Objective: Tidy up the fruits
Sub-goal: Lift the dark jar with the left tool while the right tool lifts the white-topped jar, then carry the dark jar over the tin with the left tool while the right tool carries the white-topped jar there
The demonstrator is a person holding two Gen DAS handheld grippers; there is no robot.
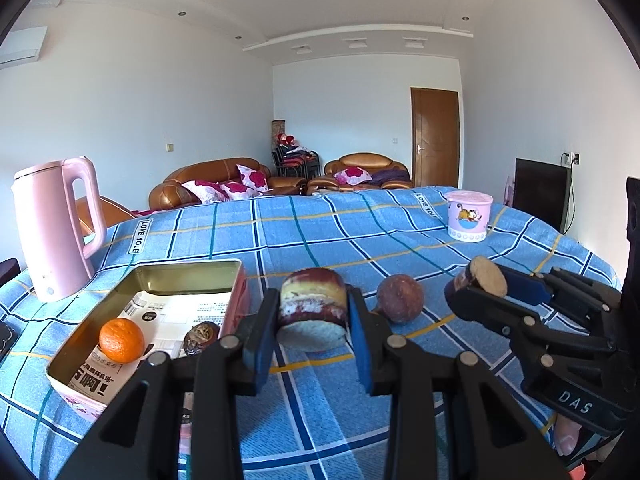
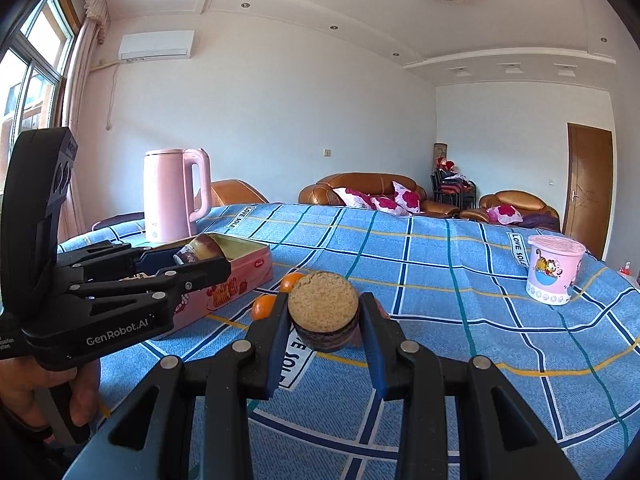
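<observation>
My left gripper (image 1: pixel 314 314) is shut on a cut fruit piece (image 1: pixel 313 307) with red-purple skin and a pale cut face, held just right of the pink tin box (image 1: pixel 236 280). The box holds an orange (image 1: pixel 121 340) and a dark passion fruit (image 1: pixel 202 336) on printed paper. My right gripper (image 2: pixel 324 316) is shut on another cut fruit piece (image 2: pixel 323 308), tan cut face toward the camera; it also shows in the left wrist view (image 1: pixel 486 282). A round purple passion fruit (image 1: pixel 400 298) lies on the cloth between the grippers. Two oranges (image 2: pixel 264 306) lie beside the box.
A pink kettle (image 1: pixel 56 228) stands at the left behind the box. A pink lidded cup (image 1: pixel 468 216) with a cartoon cat stands at the far right. The table wears a blue checked cloth (image 1: pixel 320 232). Sofas stand beyond the table.
</observation>
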